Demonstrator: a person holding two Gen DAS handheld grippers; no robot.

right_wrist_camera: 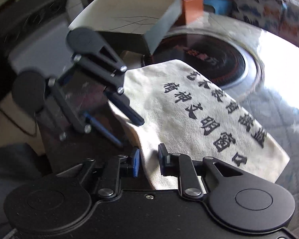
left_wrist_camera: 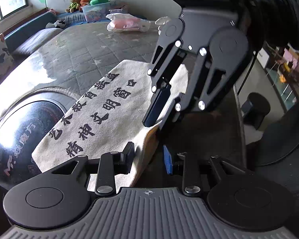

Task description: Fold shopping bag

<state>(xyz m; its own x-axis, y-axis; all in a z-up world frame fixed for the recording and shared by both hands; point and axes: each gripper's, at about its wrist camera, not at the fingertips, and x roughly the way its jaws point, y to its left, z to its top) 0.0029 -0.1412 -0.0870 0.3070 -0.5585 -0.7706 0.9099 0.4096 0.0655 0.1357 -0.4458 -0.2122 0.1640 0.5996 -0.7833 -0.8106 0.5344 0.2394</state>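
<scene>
You're partway through the fold: the shopping bag [left_wrist_camera: 101,109] lies flat ahead of both tools as a doubled strip, its near edge running between them. Your left gripper [left_wrist_camera: 149,159], pitched steeply down, has its jaws apart with the bag's edge between them but seemingly unpinched, while your right gripper [right_wrist_camera: 148,160] stands narrowly parted astride that edge, though blur hides whether it presses. Next, clamp both corners evenly before carrying them over.
</scene>
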